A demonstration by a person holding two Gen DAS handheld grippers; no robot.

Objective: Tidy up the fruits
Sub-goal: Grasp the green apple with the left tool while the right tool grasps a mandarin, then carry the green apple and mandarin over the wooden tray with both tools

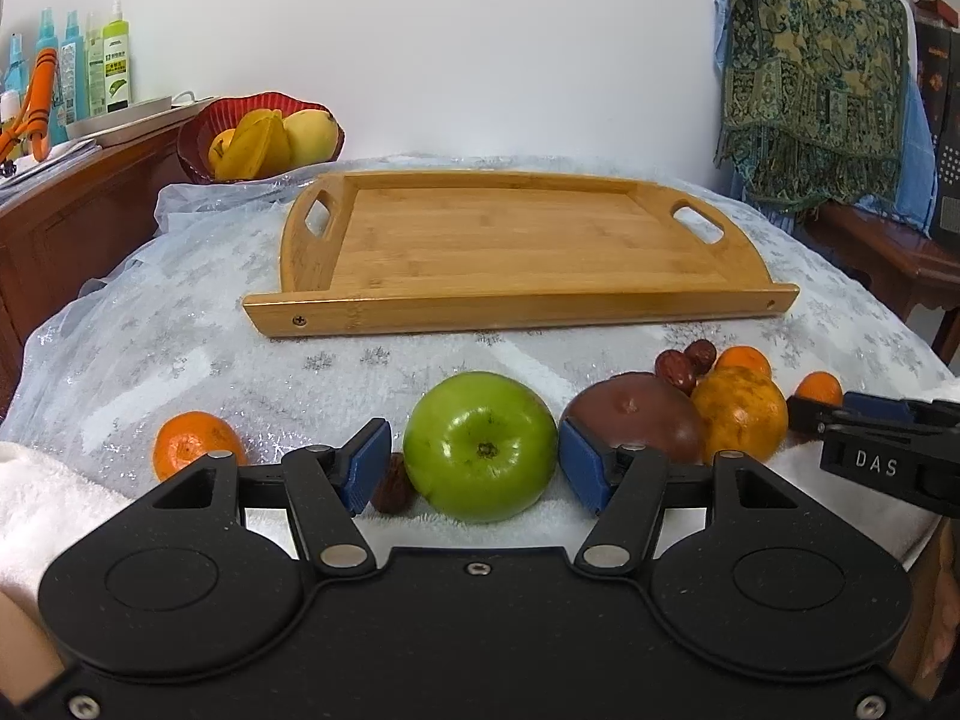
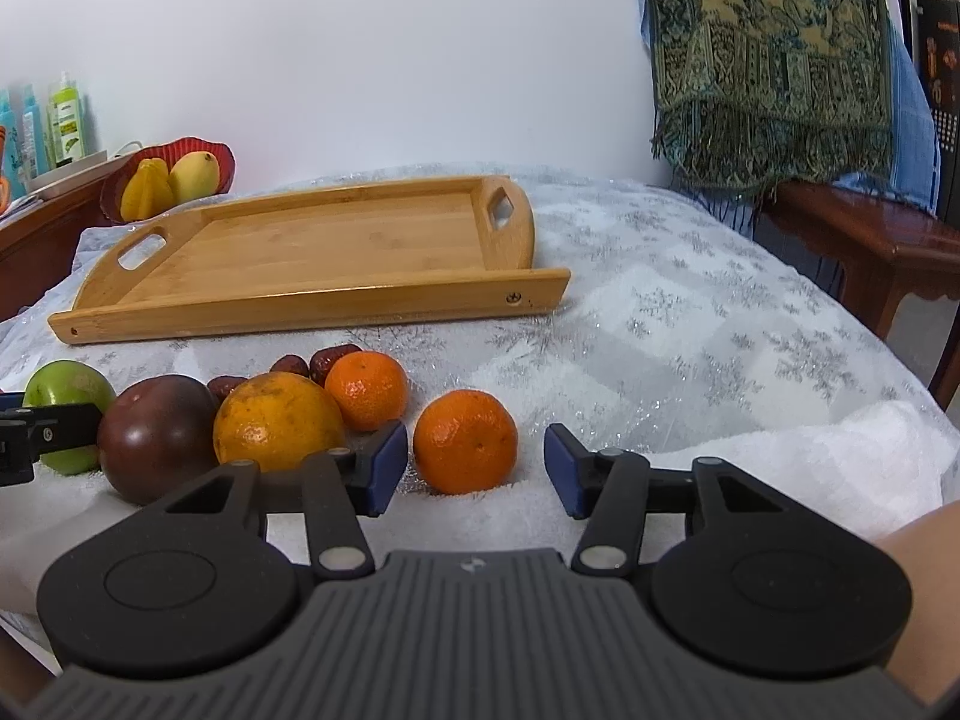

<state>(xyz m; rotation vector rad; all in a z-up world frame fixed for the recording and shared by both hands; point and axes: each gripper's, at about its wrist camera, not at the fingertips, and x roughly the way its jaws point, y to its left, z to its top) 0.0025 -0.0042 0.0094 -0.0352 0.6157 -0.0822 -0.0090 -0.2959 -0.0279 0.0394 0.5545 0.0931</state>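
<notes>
A green apple (image 1: 480, 455) lies on the white cloth between the fingers of my open left gripper (image 1: 474, 468); the pads stand beside it, not pressing. Right of it lie a dark purple fruit (image 1: 639, 420), a large orange (image 1: 741, 411) and red dates (image 1: 684, 363). A mandarin (image 1: 192, 441) lies at the left, and one date (image 1: 391, 483) by the left pad. My right gripper (image 2: 474, 468) is open around a mandarin (image 2: 465, 441), apart from it. The empty bamboo tray (image 1: 516, 309) stands behind the fruits and also shows in the right wrist view (image 2: 300, 306).
A red bowl (image 1: 198, 138) with yellow fruits sits at the back left by a wooden sideboard (image 1: 78, 228) with bottles. A patterned cloth (image 1: 810, 78) hangs over a wooden bench (image 2: 864, 240) at the right. A white towel (image 2: 870, 456) lies at the table's front.
</notes>
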